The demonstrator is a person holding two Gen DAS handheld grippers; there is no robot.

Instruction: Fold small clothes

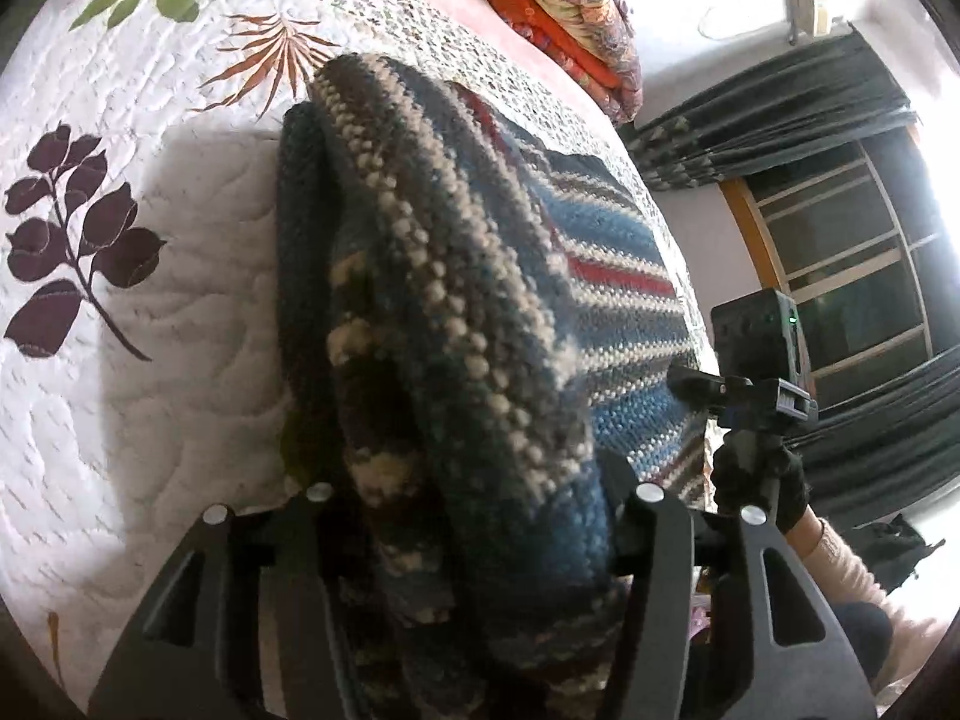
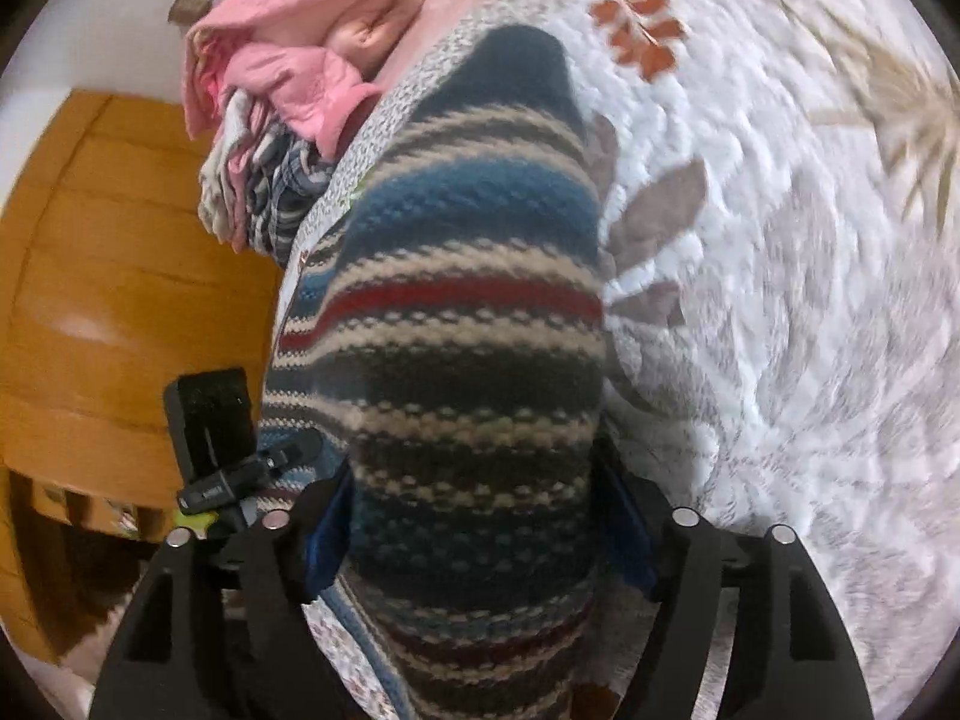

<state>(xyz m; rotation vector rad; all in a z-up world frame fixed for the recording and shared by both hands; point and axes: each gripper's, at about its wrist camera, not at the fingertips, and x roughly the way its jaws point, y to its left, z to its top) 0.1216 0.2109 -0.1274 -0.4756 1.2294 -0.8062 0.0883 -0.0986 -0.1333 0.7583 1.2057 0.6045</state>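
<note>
A small striped knitted sweater (image 1: 456, 300), in blue, cream, dark grey and red bands, lies partly on the quilted bedspread (image 1: 120, 390). My left gripper (image 1: 468, 516) is shut on a bunched edge of it, and the knit drapes over the fingers and hides the tips. In the right wrist view the same sweater (image 2: 474, 330) fills the middle, lifted and hanging from my right gripper (image 2: 474, 516), which is shut on its edge. The right gripper (image 1: 762, 384), held by a gloved hand (image 1: 762, 480), shows at the sweater's far corner in the left wrist view. The left gripper (image 2: 222, 450) shows at lower left.
A pile of pink and striped clothes (image 2: 288, 78) lies at the bed's far edge. Folded orange and patterned bedding (image 1: 564, 12) is stacked at the head of the bed. A wooden door (image 2: 120, 300) and dark curtains (image 1: 780, 126) by a window (image 1: 840, 258) border the bed.
</note>
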